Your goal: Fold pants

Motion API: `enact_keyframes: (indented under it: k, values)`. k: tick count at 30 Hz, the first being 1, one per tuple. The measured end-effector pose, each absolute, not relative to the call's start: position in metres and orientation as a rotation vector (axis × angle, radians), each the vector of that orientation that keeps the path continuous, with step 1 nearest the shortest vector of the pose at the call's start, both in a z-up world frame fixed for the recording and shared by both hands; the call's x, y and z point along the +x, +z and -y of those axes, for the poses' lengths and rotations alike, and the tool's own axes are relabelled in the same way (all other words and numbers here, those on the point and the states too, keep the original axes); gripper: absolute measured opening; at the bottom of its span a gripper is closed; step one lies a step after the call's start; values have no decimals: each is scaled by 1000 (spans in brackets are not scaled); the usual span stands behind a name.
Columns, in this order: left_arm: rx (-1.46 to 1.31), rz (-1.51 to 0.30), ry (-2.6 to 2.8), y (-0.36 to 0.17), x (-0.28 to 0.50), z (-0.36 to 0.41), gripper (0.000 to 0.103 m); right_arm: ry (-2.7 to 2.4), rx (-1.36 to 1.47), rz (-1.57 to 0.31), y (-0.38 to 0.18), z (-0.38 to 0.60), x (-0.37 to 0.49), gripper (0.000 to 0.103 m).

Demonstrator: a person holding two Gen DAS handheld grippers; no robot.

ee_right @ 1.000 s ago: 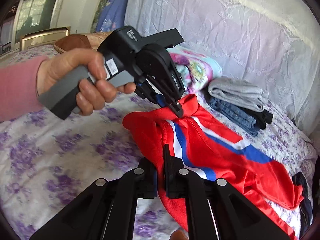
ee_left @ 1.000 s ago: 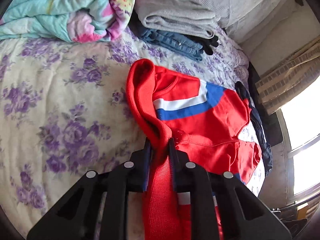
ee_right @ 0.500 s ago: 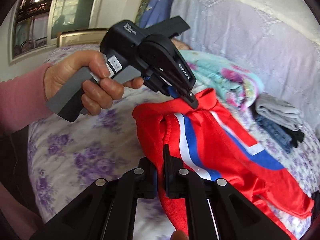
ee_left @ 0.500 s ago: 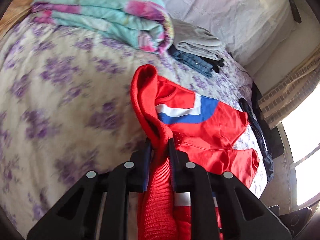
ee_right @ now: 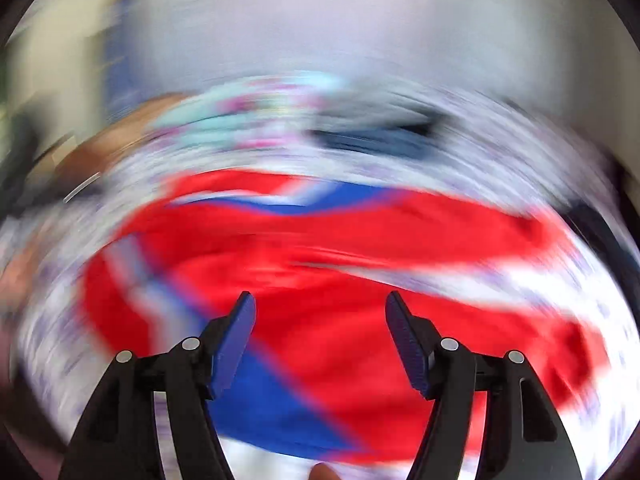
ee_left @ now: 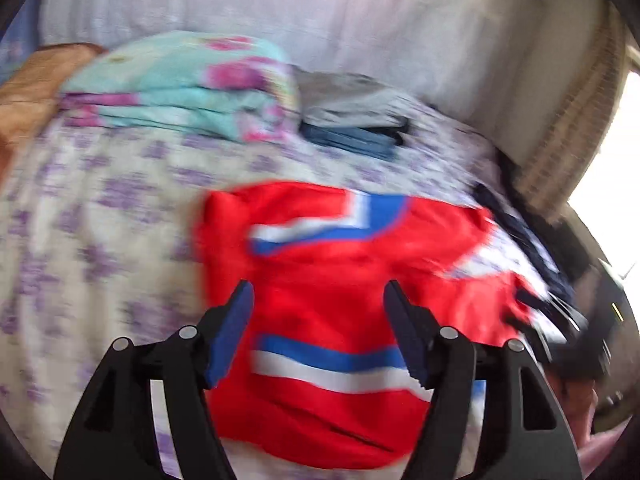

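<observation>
Both views pretty blurry, right one worse. Red pants [ee_left: 320,272] with blue and white stripes lying flat on the floral bed [ee_left: 100,220], near edge. Left gripper [ee_left: 319,292] spread wide above them, gripping nothing. Right gripper [ee_right: 320,304] same deal, wide apart over the fabric. Folded quilt [ee_left: 180,92] and clothes stack [ee_left: 352,120] at the far end.

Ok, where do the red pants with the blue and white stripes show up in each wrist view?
Left wrist: red pants with blue and white stripes lie centre and lower frame, spread on the bed behind the open gripper.
Right wrist: same pants, heavily blurred, fill centre and bottom.
Shared landmark: the folded turquoise floral blanket, upper left of the pants.
</observation>
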State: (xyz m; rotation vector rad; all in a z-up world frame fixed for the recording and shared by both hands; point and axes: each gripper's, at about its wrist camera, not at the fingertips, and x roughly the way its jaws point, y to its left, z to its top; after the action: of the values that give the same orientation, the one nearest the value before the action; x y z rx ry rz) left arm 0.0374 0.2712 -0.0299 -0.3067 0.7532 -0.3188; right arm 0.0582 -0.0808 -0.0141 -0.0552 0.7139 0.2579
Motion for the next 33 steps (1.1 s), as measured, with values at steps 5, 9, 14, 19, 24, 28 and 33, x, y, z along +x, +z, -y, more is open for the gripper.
enact_keyframes:
  k: [5, 9, 14, 19, 24, 28, 33]
  values:
    - [-364, -883, -537, -74, 34, -211, 73, -112, 318, -786, -28, 219, 56, 68]
    - [-283, -910, -474, -97, 32, -194, 77, -267, 440, -843, -57, 279, 54, 68]
    - [-250, -907, -454, -96, 29, -186, 85, -175, 560, -853, -78, 295, 72, 54]
    - [-175, -909, -413, -92, 22, -174, 87, -198, 481, -820, -65, 292, 70, 9]
    - [-154, -922, -429, -93, 19, -165, 90, -258, 488, -811, -57, 315, 29, 9]
    - [-77, -925, -446, -93, 14, -153, 92, -267, 457, -889, -85, 318, 26, 20]
    - [-48, -928, -463, -65, 14, -178, 92, -306, 416, -834, -46, 318, 3, 61]
